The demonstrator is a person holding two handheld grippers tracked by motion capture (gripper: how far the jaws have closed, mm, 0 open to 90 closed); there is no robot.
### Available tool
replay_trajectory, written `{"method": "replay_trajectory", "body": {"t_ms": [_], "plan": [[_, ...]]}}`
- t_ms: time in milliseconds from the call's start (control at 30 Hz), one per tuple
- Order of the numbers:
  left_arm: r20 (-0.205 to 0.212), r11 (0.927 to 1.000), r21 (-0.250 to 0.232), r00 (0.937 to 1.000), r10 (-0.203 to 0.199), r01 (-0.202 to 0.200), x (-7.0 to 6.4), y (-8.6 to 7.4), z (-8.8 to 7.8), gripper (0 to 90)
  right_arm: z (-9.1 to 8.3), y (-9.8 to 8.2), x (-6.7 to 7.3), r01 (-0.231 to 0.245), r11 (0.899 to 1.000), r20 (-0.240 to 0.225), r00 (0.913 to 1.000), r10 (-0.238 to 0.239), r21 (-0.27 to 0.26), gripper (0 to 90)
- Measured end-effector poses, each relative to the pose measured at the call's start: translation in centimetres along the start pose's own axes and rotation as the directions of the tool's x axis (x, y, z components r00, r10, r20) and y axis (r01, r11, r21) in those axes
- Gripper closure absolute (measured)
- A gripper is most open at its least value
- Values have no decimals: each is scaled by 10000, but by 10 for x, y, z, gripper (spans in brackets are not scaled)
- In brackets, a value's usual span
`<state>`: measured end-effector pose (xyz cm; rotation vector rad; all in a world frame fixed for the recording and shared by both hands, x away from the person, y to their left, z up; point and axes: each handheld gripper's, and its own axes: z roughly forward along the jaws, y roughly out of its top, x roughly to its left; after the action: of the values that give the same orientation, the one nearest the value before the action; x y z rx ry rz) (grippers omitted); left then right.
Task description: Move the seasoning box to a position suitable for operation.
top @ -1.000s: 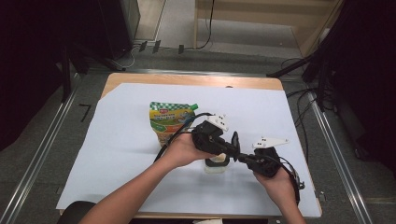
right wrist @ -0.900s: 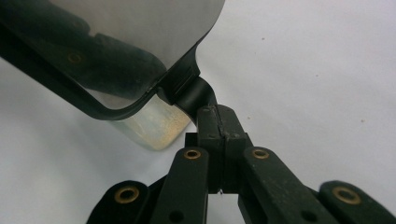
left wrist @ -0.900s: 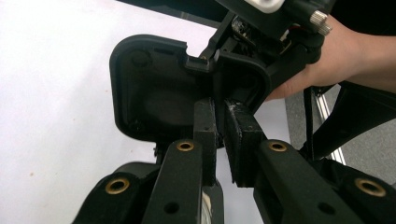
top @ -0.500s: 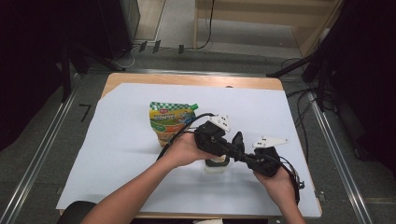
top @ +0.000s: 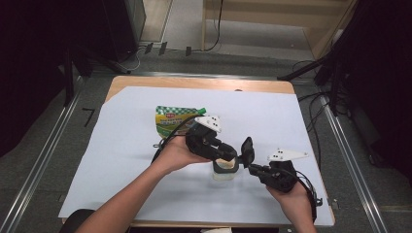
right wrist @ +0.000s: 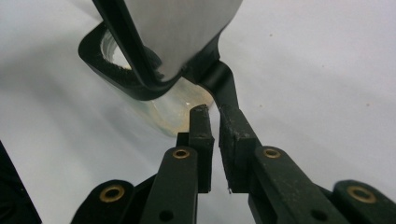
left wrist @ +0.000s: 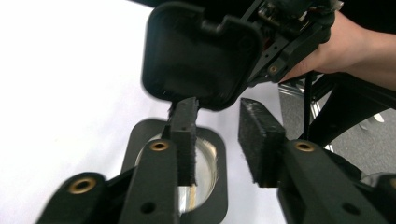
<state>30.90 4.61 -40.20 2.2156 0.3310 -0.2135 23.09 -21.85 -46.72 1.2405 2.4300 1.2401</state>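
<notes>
Jaws of the left gripper (top: 224, 156) stand apart over the mouth of a small clear jar (top: 224, 171) with a black collar; they have just been opening, and no pad presses on anything. In the left gripper view one pad hangs over the jar's opening (left wrist: 201, 163), the other to the outside of the rim, with the hinged black lid (left wrist: 201, 53) standing up just beyond their tips.

The right gripper (top: 253, 166) comes in from the jar's other side. Its jaws are almost together, with a thin slit between the pads; they too have just been easing open. In the right gripper view the lid's black hinge strap (right wrist: 223, 84) runs down to the very tips of these jaws; whether the pads press on it I cannot tell. The lid (right wrist: 177, 28) tilts up ahead of the tips, its pale inner face toward the camera, and the jar (right wrist: 163, 109) sits just ahead and to one side.

The jar stands on the white sheet (top: 131, 145) covering the bench. A green pouch (top: 170, 121) lies behind the left hand (top: 177, 153), well clear of both pairs of jaws.
</notes>
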Motion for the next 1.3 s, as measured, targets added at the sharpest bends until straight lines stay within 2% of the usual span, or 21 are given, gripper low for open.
{"method": "replay_trajectory", "body": {"t_ms": [100, 167, 200, 233, 300, 367, 500, 533, 567, 600, 633, 667, 700, 767, 833, 867, 1033, 1167, 1300], "plan": [[356, 9989, 106, 9983, -471, 467, 6, -5, -5, 602, 1, 2, -3, -202, 9998, -94, 9998, 202, -44, 783], [397, 9980, 173, 9973, -619, 612, 7, -7, -6, 583, 0, 2, -3, -224, 9997, -100, 9997, 223, -37, 759], [189, 9981, 163, 9980, -596, 593, 9, -11, -10, 560, -1, 2, -1, -142, 9999, -52, 9999, 142, -22, 729], [189, 9981, 163, 9980, -596, 593, 9, -11, -10, 550, -2, 1, 0, -159, 9999, -85, 9998, 159, 21, 719], [-106, 9977, 103, 9977, -669, 670, 9, -15, -18, 498, -4, -1, 3, -194, 9998, -221, 9996, 195, 52, 715], [-194, 9978, -11, 9976, -662, 662, 9, -16, -26, 482, -8, -3, 9, -81, 9999, -344, 9994, 83, 59, 713], [-443, 9976, 78, 9966, -689, 693, 8, -18, -36, 463, -12, -4, 20, 236, 9997, -492, 9985, -232, 83, 719], [-541, 9974, -12, 9960, -714, 714, 6, -20, -43, 462, -14, -4, 27, 303, 9995, -734, 9968, -302, -2, 726], [-541, 9974, -12, 9960, -714, 714, 6, -20, -43, 460, -14, -4, 27, 303, 9995, -734, 9968, -302, -2, 726], [-569, 9978, -60, 9962, -666, 664, 6, -21, -48, 460, -16, -2, 33, 420, 9991, -1042, 9937, -423, -48, 730], [-638, 9979, -86, 9958, -652, 648, 6, -22, -51, 460, -16, -2, 33, 420, 9991, -1042, 9937, -423, -48, 730], [-703, 9978, -134, 9953, -662, 654, 5, -25, -58, 459, -17, 1, 41, 580, 9982, -1246, 9904, -594, -153, 730], [-703, 9978, -134, 9953, -662, 654, 5, -25, -58, 459, -17, 1, 41, 580, 9982, -1246, 9904, -594, -153, 730], [-812, 9971, -181, 9938, -757, 744, 6, -28, -68, 458, -16, 7, 52, 834, 9963, -1481, 9853, -857, -214, 730], [-828, 9964, -255, 9932, -823, 805, 7, -30, -72, 457, -15, 9, 55, 904, 9956, -1514, 9841, -929, -232, 730], [-891, 9964, -283, 9926, -820, 797, 7, -32, -75, 457, -11, 14, 63, 1047, 9943, -1658, 9804, -1068, -214, 727], [-1257, 9968, -291, 9890, -776, 745, 10, -39, -88, 457, 3, 28, 77, 1105, 9937, -1896, 9754, -1123, -203, 685], [-1336, 9964, -315, 9876, -823, 788, 12, -44, -96, 450, 16, 37, 84, 1424, 9898, -1865, 9722, -1418, -103, 638], [-1386, 9962, -337, 9867, -845, 806, 13, -48, -102, 451, 24, 46, 88, 1457, 9891, -1895, 9707, -1475, -231, 616]]}}
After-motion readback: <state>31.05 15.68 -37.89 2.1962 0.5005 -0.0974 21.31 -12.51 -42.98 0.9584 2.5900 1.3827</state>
